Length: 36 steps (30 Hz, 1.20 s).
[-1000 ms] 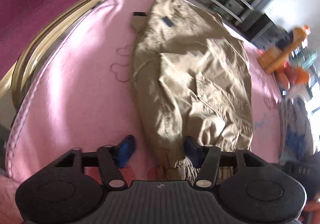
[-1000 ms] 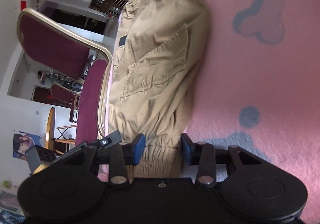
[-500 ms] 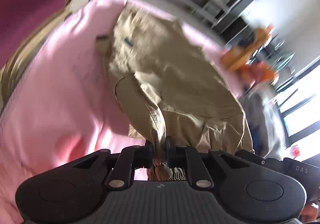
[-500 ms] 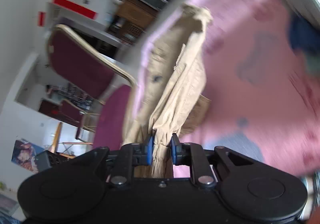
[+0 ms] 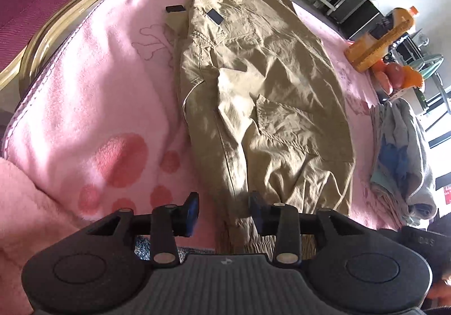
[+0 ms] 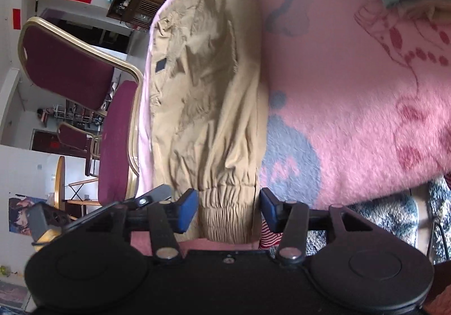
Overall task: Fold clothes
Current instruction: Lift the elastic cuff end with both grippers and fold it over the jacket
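One pair of khaki cargo trousers (image 5: 262, 95). One pink paw-print blanket (image 5: 93, 95) under it. One grey-blue garment (image 5: 400, 151), far right. Two maroon gold-framed chairs (image 6: 70, 67), left. Two orange bottles (image 5: 380, 39), far right.

You have bare pink blanket (image 5: 84, 95) left of the khaki trousers (image 5: 262, 95); right, a grey garment pile (image 5: 400, 151) blocks you.

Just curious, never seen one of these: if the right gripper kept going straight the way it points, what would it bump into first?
Most likely the khaki trousers: their gathered cuff lies between the opening right gripper pads, untouched.
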{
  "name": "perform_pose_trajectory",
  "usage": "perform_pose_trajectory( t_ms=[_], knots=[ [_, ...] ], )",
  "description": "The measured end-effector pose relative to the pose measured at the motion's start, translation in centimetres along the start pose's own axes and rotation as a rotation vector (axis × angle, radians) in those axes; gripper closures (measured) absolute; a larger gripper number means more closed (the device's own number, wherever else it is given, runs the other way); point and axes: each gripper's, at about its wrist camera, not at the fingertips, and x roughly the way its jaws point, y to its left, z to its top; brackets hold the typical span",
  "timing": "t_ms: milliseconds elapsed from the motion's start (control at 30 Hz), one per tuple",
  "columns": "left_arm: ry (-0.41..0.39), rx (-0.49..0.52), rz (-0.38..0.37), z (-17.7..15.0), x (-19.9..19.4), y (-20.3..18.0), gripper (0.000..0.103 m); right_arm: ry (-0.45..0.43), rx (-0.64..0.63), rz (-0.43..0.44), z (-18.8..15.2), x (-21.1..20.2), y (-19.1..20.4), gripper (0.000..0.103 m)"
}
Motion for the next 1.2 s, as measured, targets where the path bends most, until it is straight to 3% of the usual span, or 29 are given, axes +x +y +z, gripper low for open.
perform_pose_trajectory(
  t_ms=[167,300,367,433,567,800,967,1033,1200],
  knots=[
    [0.048,0.066,-0.017,-1.0,1.0,-0.8,0.062,0.056,0.015,0.014,-0.7,1.2,-0.7,0.055],
    [0.066,0.069,-0.032,-1.0,1.3,-0.6,0.06,0.068,-0.049,-0.025,-1.2,1.8,-0.1,0.057],
    [0.066,0.067,-0.048,-1.1,1.2,-0.5,0.072,0.055,-0.086,-0.048,-1.7,1.6,0.2,0.074],
    [0.065,0.069,-0.056,-1.1,1.0,-0.5,0.076,0.027,-0.131,-0.054,-2.2,1.1,0.8,0.085],
    [0.038,0.076,-0.067,-1.0,-0.8,-1.1,0.08,-0.018,-0.174,-0.026,-3.3,-0.6,2.5,0.088],
    [-0.007,0.063,-0.148,1.1,-5.3,-1.0,0.08,-0.025,0.048,0.168,-3.7,-2.8,2.8,0.089],
    [-0.054,0.06,-0.132,4.7,-5.6,-2.4,0.083,-0.058,0.267,0.25,-3.1,-2.3,1.8,0.089],
    [-0.091,0.088,-0.115,6.3,-5.8,-3.6,0.082,-0.085,0.304,0.28,-2.4,-1.8,2.4,0.089],
    [-0.278,0.152,-0.078,10.7,-8.1,-5.3,0.077,-0.22,0.326,0.347,0.8,-1.3,5.4,0.089]
  ],
)
